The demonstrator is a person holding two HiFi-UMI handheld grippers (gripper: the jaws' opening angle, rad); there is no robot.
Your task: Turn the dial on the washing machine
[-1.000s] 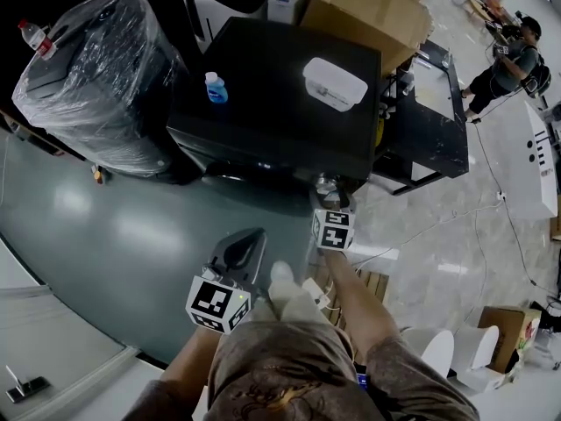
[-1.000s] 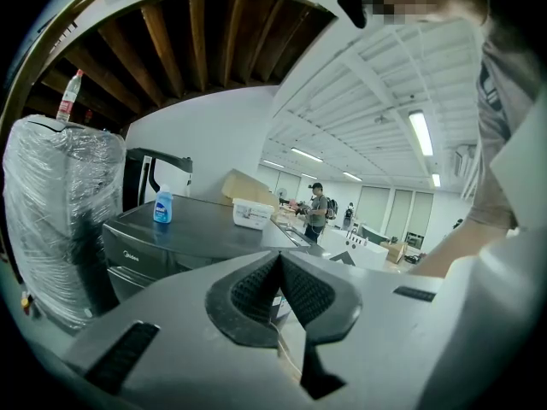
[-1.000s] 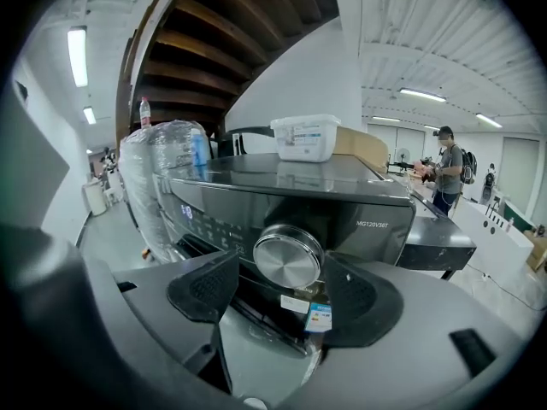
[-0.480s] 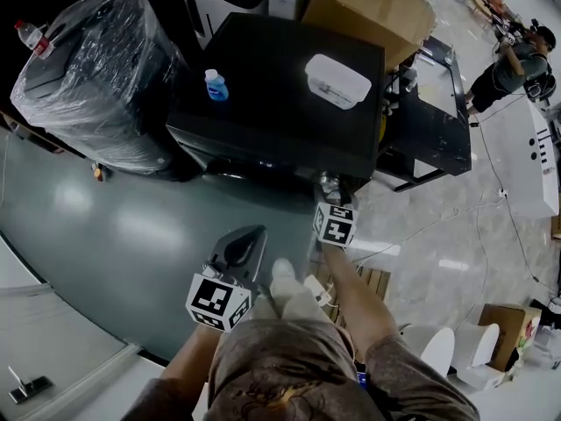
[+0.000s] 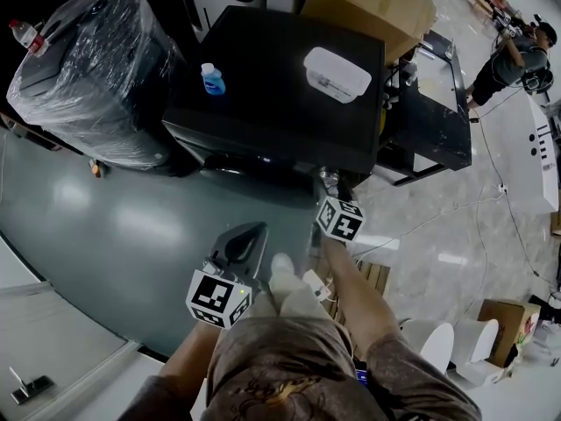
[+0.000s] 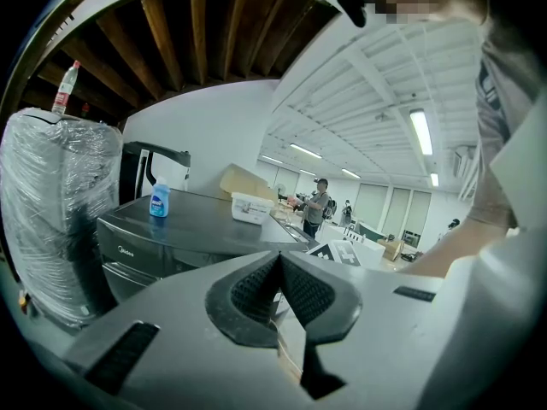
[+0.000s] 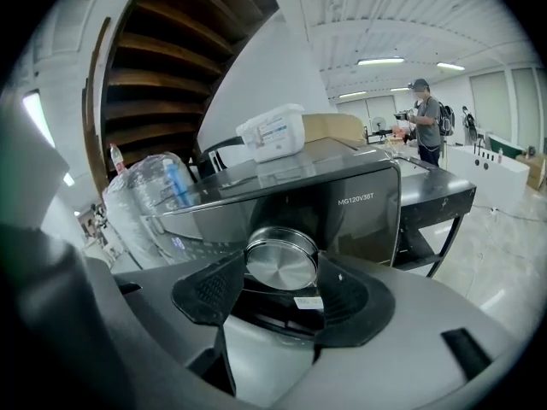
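Jaws of the left tool [image 6: 279,267] are pressed together on nothing, held back from the washing machine [image 5: 272,103]. Right tool [image 7: 280,273] grips the steel dial [image 7: 280,254] at the right end of the machine's front panel, one pad on each side. On the machine's top stand a blue bottle [image 5: 210,79] at left and a white box [image 5: 337,73] toward the right.

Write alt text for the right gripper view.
The right gripper has its two black jaws closed on the round metal dial at the front of a dark washing machine, one on each side. A white lidded box sits on the machine's top, and a person stands in the background at right.
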